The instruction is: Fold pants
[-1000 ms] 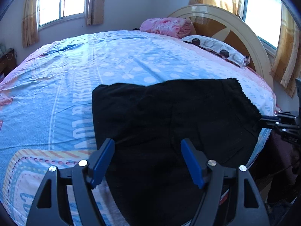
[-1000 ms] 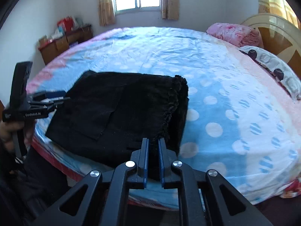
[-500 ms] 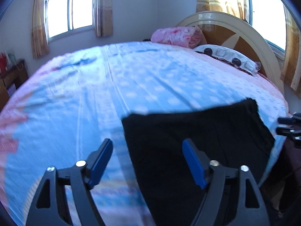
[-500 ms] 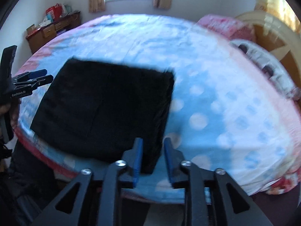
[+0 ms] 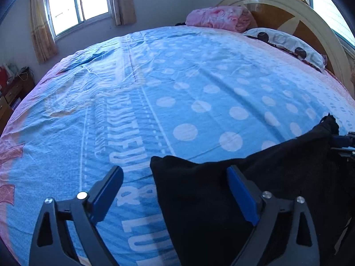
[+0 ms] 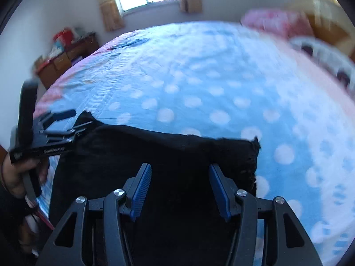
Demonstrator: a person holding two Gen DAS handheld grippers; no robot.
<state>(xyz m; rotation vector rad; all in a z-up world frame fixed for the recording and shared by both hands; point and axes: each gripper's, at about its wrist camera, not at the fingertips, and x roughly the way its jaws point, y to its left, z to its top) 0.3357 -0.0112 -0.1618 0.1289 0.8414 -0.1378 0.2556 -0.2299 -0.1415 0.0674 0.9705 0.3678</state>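
The black pants lie folded in a flat rectangle at the near edge of the bed, also in the right wrist view. My left gripper is open and empty, over the pants' left corner. It also shows at the left of the right wrist view, beside that corner. My right gripper is open and empty, just above the pants near their right edge. Its tip shows at the right edge of the left wrist view.
The bed sheet is blue with white dots and lettering. A pink folded blanket and a spotted pillow lie by the wooden headboard. A cluttered wooden desk stands beyond the bed's left side.
My right gripper has opened and let go of the pants' edge, then drawn back. My left gripper has shifted left, so the pants sit further right in its view.
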